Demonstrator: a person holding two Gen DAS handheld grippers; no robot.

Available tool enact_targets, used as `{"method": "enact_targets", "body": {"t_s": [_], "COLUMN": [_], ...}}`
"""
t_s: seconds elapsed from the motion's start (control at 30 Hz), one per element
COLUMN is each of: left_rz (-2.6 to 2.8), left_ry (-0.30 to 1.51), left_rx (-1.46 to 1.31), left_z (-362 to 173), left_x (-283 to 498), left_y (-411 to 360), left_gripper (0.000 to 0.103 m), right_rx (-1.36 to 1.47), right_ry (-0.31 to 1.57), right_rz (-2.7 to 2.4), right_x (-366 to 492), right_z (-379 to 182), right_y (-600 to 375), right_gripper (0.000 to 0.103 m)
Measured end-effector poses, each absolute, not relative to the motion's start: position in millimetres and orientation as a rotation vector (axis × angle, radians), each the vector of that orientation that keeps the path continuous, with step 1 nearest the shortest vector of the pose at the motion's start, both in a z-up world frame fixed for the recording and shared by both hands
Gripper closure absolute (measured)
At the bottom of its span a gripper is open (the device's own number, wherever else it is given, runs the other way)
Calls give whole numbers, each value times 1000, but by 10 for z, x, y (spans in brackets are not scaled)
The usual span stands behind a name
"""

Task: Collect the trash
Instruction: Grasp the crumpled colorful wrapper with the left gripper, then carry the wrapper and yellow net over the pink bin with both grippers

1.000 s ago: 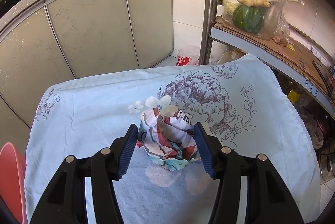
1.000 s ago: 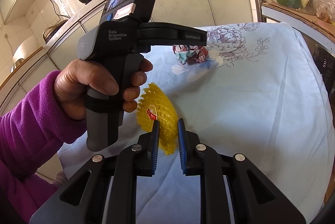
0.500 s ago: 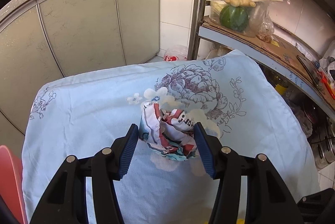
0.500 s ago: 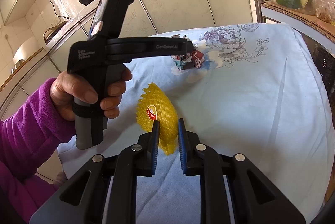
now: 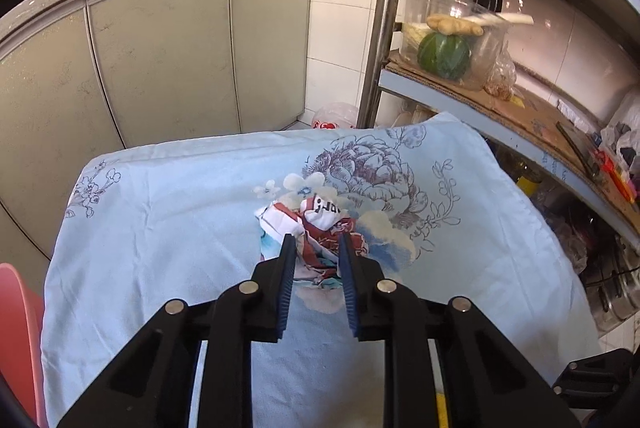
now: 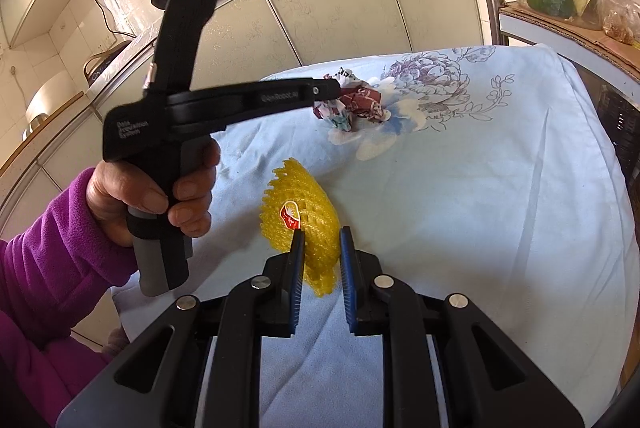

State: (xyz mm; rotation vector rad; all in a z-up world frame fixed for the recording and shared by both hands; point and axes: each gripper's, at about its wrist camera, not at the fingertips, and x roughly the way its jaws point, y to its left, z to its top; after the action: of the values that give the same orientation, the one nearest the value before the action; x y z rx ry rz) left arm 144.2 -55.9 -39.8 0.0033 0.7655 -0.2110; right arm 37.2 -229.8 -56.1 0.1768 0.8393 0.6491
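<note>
A crumpled printed wrapper (image 5: pixel 316 228), white, red and teal, is pinched between the fingers of my left gripper (image 5: pixel 318 248), which is shut on it just above the blue flowered cloth (image 5: pixel 168 211). In the right wrist view the wrapper (image 6: pixel 352 103) hangs at the tip of the left gripper (image 6: pixel 332 92). My right gripper (image 6: pixel 320 244) is shut on the near end of a yellow foam fruit net (image 6: pixel 300 216) with a red sticker, which lies on the cloth (image 6: pixel 480 207).
A red basin edge (image 5: pixel 16 328) sits at the lower left. A metal shelf (image 5: pixel 500 123) with a clear tub of vegetables stands to the right. Grey cabinets (image 5: pixel 160 59) with pans on top are behind the table.
My left gripper has closed from wide open onto the crumpled wrapper and tilted down. My right gripper has stayed shut on the yellow net.
</note>
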Motion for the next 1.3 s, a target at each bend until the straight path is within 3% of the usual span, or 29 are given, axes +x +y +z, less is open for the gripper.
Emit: {"method": "enact_targets", "body": {"t_s": [1.3], "left_rz": [-100], "left_ry": [594], "left_rx": [-10], "left_z": [266], "left_x": [369], "left_y": [-215], "left_gripper": [88], "right_rx": [121], "right_ry": [792], "right_rz": [525], "right_x": [419], "right_z": [-377], "right_y": [-2205], "right_gripper": [86]}}
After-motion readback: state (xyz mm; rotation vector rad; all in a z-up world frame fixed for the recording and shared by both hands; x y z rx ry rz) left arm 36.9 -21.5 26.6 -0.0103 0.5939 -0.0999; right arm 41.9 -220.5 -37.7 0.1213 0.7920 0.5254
